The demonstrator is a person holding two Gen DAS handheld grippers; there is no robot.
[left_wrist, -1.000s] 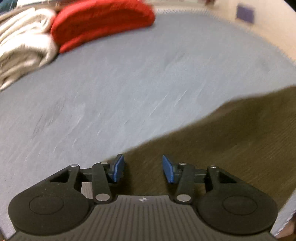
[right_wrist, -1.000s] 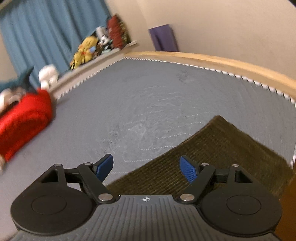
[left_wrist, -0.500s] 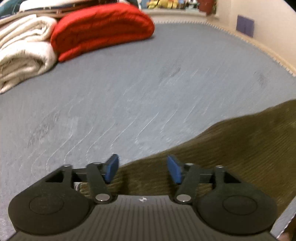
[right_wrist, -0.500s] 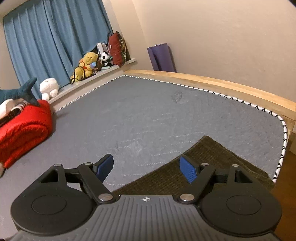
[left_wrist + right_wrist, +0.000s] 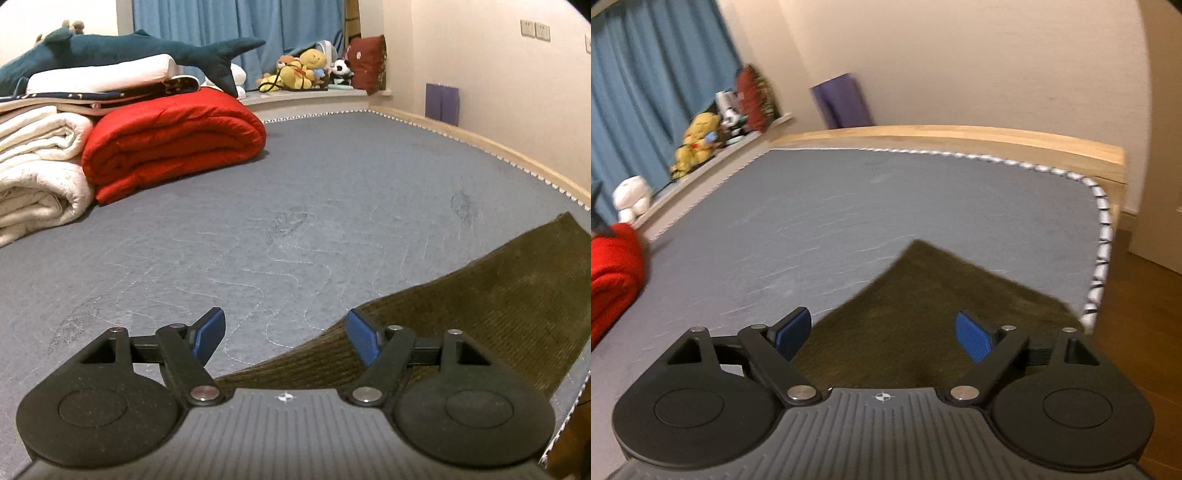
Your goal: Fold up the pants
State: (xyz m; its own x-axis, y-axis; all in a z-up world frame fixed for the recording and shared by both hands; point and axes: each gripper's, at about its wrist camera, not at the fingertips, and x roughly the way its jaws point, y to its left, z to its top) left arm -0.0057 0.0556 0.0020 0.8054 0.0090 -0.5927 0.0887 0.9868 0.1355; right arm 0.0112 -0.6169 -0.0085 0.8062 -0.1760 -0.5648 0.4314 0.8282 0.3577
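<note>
- Left gripper [image 5: 286, 341], black with blue pads: its jaws have just been opening and now stand wide apart. Nothing is clamped between them. The gap frames bare grey quilted mattress [image 5: 295, 206] and the near edge of the pants, and neither pad presses on the cloth.
- Dark olive-brown corduroy pants [image 5: 480, 314]: they lie flat on the mattress near its front right corner. In the left wrist view they run from under the gripper body out toward the mattress's right edge. The right blue pad [image 5: 364, 341] sits over their edge; whether it touches them cannot be told.
- Right gripper [image 5: 882, 338], the same black-and-blue build: its jaws have also just been opening and stand about as wide as they go, gripping nothing. This view is motion-blurred.
- In the right wrist view the pants [image 5: 923, 306] fill the gap between the pads, with one corner pointing toward the middle of the mattress and their right side close to the black-and-white trimmed edge [image 5: 1102, 236].
- Along the mattress's left side sit a folded red quilt [image 5: 173, 140] and rolled cream blankets [image 5: 40, 170], well apart from the pants.
</note>
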